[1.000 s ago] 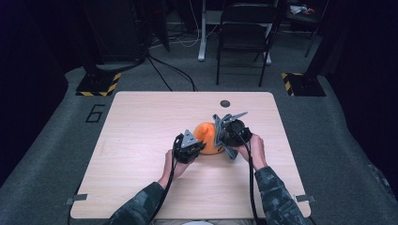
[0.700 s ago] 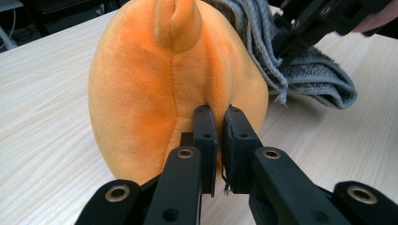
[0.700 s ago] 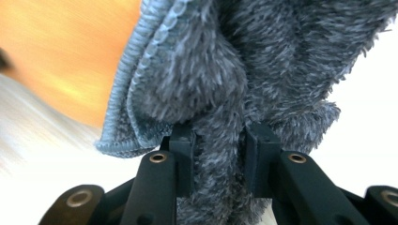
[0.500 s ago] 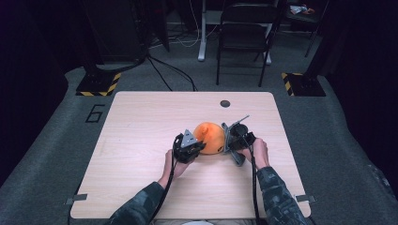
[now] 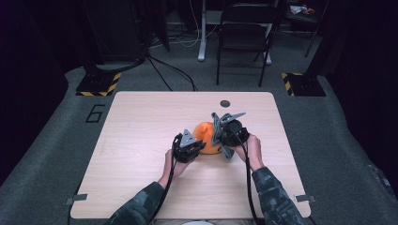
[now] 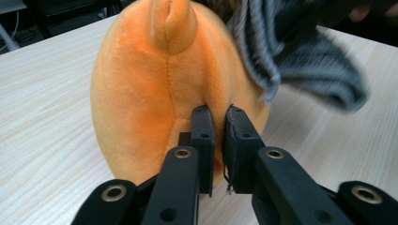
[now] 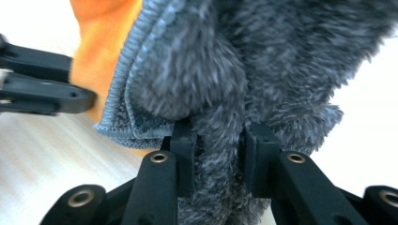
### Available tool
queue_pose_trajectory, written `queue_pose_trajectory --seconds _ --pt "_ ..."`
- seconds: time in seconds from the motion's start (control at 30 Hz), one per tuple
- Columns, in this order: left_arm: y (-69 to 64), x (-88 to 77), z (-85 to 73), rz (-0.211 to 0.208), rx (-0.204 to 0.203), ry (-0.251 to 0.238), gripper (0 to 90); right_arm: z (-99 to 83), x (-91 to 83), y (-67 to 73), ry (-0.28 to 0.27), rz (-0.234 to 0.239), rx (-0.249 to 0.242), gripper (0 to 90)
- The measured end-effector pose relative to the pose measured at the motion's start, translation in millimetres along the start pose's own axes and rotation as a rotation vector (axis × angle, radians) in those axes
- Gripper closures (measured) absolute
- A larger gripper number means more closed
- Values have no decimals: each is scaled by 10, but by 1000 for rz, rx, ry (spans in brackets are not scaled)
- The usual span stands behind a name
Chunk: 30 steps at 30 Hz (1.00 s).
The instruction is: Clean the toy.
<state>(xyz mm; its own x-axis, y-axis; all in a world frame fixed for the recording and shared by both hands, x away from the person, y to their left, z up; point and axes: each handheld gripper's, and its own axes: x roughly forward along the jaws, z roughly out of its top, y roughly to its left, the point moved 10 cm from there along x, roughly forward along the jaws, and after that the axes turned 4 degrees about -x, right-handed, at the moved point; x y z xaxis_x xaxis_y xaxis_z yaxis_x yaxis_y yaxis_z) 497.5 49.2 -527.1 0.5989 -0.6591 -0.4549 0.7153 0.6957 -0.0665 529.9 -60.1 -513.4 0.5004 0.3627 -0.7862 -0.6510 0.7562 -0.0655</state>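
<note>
An orange plush toy [image 5: 205, 137] stands on the light wooden table [image 5: 141, 126], right of its middle. My left gripper [image 5: 202, 146] comes at it from the near left. Its jaws are almost together, pinching a fold of the orange plush toy [image 6: 141, 93] low on its side, and have just eased a little; in the left gripper view this is the left gripper [image 6: 218, 117]. My right gripper [image 7: 219, 140] is shut on a grey fuzzy cloth [image 7: 281, 56], held against the toy's right side. The grey fuzzy cloth [image 6: 300, 61] hangs over the toy's upper right.
A small dark round cap [image 5: 225, 103] sits in the table near its far edge. Beyond the table stand a black folding chair [image 5: 244, 37] and two bases with yellow-black stripes [image 5: 98, 84]. Cables trail from both grippers toward the near edge.
The right gripper with the grey cloth drew slightly right and toward the person, then came back against the toy. The left gripper and the toy stayed in place.
</note>
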Motion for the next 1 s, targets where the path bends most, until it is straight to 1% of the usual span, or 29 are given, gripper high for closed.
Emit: queue_pose_trajectory --seconds 0.07,0.13,0.17,0.2,0.23,0.27,0.33,0.37,0.4,0.43,0.47,0.57,0.6,0.67,0.7,0.73,0.77,0.8,0.83,0.9,1.0 --pt "-2 -8 4 -2 7 2 796 -16 20 -14 1 3 3 697" --pt "-3 -34 53 0 12 -17 699 -50 23 -63 9 5 11 697" --pt "-3 -34 53 0 12 -17 656 -63 32 -75 12 5 19 697" --pt "1 -49 59 -3 15 -9 656 -63 32 -75 12 5 19 697" --pt "7 -61 80 8 7 -22 617 -73 43 -82 13 10 32 697" --pt "25 -76 88 16 14 -21 583 -86 46 -100 15 13 34 697" --pt "69 -99 102 38 6 -24 550 -93 51 -120 13 9 35 697" --pt "99 -105 102 49 -4 -24 534 -99 49 -124 17 8 37 697" --pt "139 -117 87 60 -7 -8 506 -103 49 -123 21 14 36 697" --pt "178 -119 75 75 -19 -3 506 -103 49 -123 21 14 36 697" --pt "215 -120 51 82 -24 14 471 -96 55 -123 16 9 40 697" --pt "260 -88 -33 70 -60 67 449 -94 56 -123 15 5 41 697" --pt "266 -72 -43 68 -66 66 445 -93 56 -123 15 5 39 697" --pt "248 -43 -76 65 -56 94 473 -93 56 -123 16 5 38 697" --pt "243 -33 -85 68 -54 99 484 -93 56 -123 16 4 38 697" --pt "242 -22 -84 74 -55 95 551 -100 51 -120 21 12 35 697" --pt "236 -14 -85 75 -57 95 576 -102 49 -121 22 13 31 697" --pt "234 -10 -81 76 -60 91 621 -104 48 -124 21 10 31 697" --pt "229 -5 -78 74 -61 87 621 -104 48 -124 21 10 31 697" --pt "210 10 -70 69 -62 82 680 -114 43 -136 24 7 32 697" --pt "194 17 -40 65 -54 59 755 -124 44 -165 19 -2 50 697"
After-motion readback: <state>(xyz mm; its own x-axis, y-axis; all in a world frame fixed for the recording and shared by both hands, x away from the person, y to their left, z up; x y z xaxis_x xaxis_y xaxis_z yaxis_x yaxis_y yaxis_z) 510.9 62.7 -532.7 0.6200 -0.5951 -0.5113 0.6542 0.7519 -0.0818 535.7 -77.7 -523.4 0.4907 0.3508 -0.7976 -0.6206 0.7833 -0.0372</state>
